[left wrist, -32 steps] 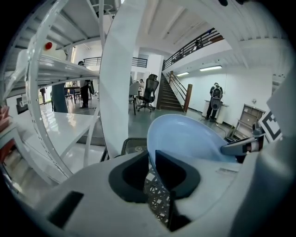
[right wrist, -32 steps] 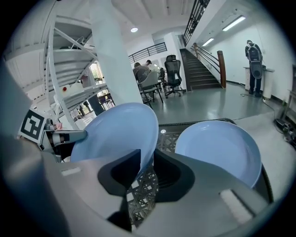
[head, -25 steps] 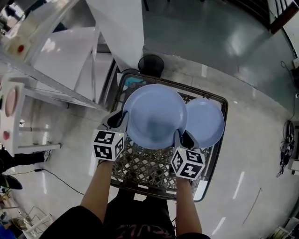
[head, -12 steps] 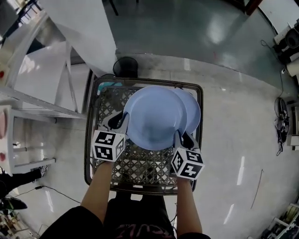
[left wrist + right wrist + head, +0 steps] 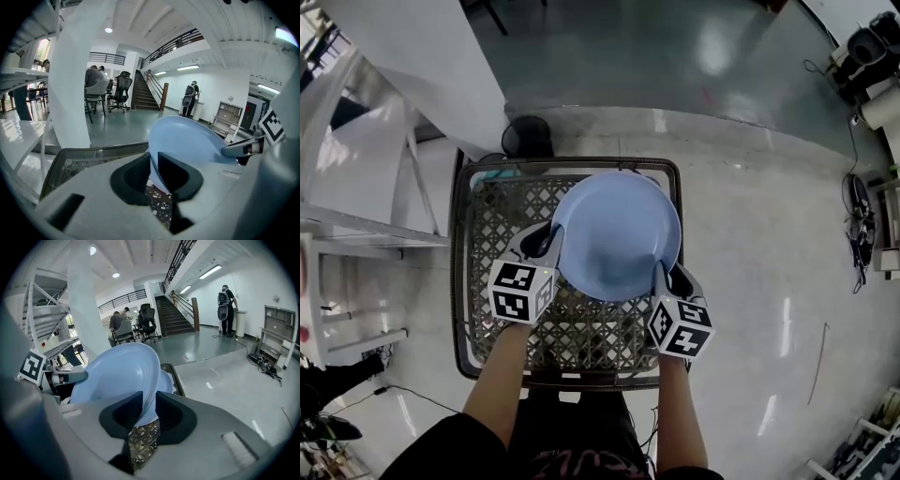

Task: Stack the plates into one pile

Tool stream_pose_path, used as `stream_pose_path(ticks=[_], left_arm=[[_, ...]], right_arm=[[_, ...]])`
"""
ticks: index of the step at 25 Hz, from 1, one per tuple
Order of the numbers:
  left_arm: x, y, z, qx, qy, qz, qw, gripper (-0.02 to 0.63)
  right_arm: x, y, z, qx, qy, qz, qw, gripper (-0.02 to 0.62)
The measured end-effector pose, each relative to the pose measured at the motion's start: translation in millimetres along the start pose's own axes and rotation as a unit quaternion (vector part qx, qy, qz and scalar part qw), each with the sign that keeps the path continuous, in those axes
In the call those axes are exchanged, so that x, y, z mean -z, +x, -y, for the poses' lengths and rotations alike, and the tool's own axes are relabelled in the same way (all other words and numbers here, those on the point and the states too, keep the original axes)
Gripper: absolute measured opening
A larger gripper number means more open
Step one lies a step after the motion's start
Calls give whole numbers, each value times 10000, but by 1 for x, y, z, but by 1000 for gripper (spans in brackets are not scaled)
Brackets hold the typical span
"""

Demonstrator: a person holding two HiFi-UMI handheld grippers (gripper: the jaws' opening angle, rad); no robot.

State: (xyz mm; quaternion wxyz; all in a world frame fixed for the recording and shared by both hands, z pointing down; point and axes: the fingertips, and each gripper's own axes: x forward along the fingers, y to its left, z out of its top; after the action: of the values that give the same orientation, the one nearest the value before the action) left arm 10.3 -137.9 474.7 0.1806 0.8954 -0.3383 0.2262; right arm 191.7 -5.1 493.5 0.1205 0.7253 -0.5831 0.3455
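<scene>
A light blue plate point(image 5: 617, 234) hangs level over the dark lattice-top table point(image 5: 487, 234), held by opposite rims. My left gripper point(image 5: 546, 246) is shut on its left rim and my right gripper point(image 5: 667, 279) on its near right rim. In the left gripper view the jaws point(image 5: 154, 164) pinch the plate's point(image 5: 187, 140) edge. The right gripper view shows the same on the other side, the jaws point(image 5: 149, 406) clamped on the plate point(image 5: 119, 373). A second blue plate point(image 5: 167, 380) peeks out just beneath it; in the head view the held plate hides it.
The table's raised dark rim point(image 5: 457, 281) runs round the lattice. A black round stool point(image 5: 527, 136) stands just behind it. White racking and a slanted white beam point(image 5: 412, 66) rise at the left. Glossy floor lies to the right.
Both grippers carried the plate to the right across the table. It now sits over the second plate, which showed fully at the right before and is covered now.
</scene>
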Motion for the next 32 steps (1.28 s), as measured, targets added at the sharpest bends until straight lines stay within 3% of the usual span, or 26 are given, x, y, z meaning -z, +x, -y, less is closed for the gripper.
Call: stream_pose_path(ticks=[28,32], left_arm=[[29,98,-20,41,-171,-572,9982,59],[35,100,-16,104,50,-646,9978,81]], right_arm=[[2,91,42,85,-224,-710,9972,103],[6,90,48,260,-429,-742,9960,115]])
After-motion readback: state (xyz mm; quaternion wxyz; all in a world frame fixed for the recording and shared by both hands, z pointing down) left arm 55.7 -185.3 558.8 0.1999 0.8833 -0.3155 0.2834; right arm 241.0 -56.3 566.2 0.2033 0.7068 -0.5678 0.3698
